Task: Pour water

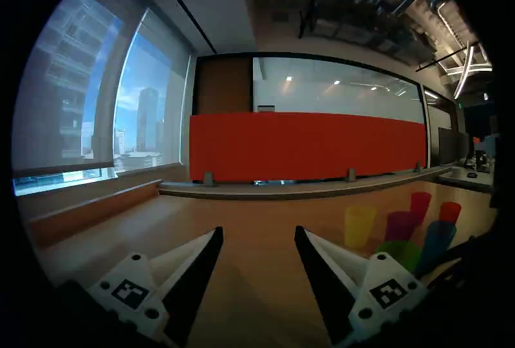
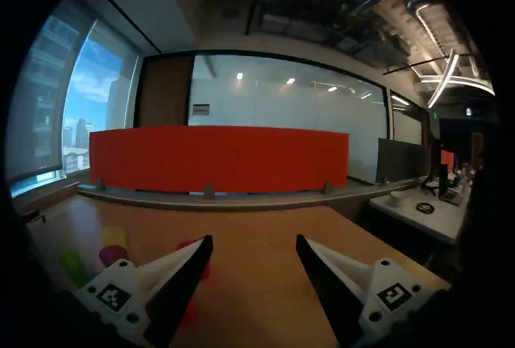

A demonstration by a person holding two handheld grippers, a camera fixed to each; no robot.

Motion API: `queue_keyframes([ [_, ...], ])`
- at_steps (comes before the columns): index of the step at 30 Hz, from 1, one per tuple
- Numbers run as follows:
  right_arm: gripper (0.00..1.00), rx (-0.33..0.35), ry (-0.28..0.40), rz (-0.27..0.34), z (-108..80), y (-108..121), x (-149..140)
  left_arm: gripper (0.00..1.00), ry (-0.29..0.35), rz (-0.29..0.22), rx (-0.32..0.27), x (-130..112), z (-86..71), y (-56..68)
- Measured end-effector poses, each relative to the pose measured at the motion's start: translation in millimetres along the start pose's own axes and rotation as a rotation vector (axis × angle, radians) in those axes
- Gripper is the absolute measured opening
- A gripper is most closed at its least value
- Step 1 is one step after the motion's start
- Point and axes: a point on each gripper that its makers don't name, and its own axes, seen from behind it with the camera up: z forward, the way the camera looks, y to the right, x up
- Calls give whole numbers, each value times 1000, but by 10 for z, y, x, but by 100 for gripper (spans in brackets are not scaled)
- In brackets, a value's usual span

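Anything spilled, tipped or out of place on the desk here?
Nothing stands out. The coloured cups stand together on the wooden desk, with no puddle visible around them. The left gripper and right gripper are both open and empty.

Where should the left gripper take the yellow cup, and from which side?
Probably the yellow cup by its side wall, just under the rim, approached level from its free near-left side in the left gripper view. It stands upright and seems to widen upward, and the purple cup crowds its right. The left gripper is open.
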Motion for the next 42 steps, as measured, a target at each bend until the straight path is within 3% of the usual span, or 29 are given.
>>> queue_keyframes([
  [23, 100, 48, 73, -81, -5, -94, -68, 82, -1, 1, 0, -23, -11, 3],
  [32, 100, 96, 131, -34, 53, -199, -60, 82, -1, 2, 0, -23, -12, 10],
  [42, 100, 106, 145, 9, 164, -233, -172, 82, -1, 2, 0, -17, -13, 5],
])
